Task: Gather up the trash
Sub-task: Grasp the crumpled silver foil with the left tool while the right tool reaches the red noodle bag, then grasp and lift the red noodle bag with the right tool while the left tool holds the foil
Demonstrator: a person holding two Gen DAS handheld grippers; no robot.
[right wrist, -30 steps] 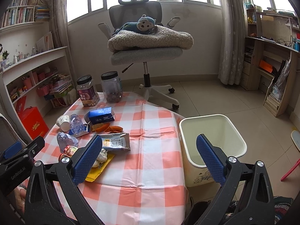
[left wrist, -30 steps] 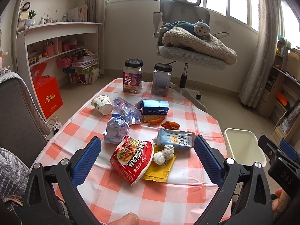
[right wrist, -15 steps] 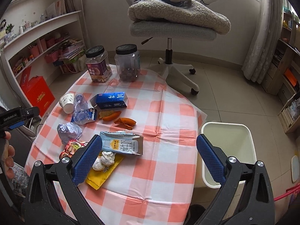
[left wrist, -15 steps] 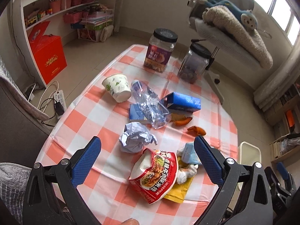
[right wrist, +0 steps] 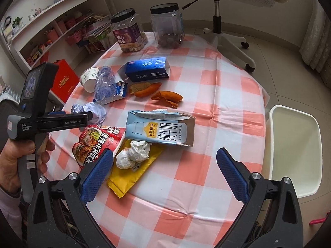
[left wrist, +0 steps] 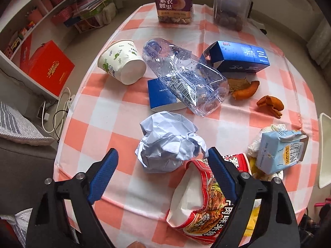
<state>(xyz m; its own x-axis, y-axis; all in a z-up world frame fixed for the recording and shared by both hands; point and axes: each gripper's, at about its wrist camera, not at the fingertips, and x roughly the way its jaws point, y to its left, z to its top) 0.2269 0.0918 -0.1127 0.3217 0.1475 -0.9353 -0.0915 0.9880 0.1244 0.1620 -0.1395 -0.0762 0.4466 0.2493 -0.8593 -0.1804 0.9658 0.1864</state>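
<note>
Trash lies on a checked tablecloth (left wrist: 107, 111). My left gripper (left wrist: 163, 159) is open just above and around a crumpled paper ball (left wrist: 169, 142), also in the right wrist view (right wrist: 94, 112). Beside it lie a red snack bag (left wrist: 198, 202), a crushed clear bottle (left wrist: 186, 76), a paper cup (left wrist: 122, 62), a blue box (left wrist: 238, 56), orange peels (left wrist: 269, 103) and a pale blue milk carton (right wrist: 161, 130). My right gripper (right wrist: 165, 163) is open and empty, above the table near a white tissue wad (right wrist: 132, 153) on a yellow wrapper (right wrist: 132, 173).
A white bin (right wrist: 293, 148) stands on the floor right of the table. Two lidded jars (right wrist: 129, 33) (right wrist: 167, 26) stand at the table's far edge. An office chair base (right wrist: 225, 35) is behind. A red box (left wrist: 47, 68) and shelves are at left.
Both grippers have dropped closer to the table and tilted down. The left one has moved in over the paper ball. Both stay open.
</note>
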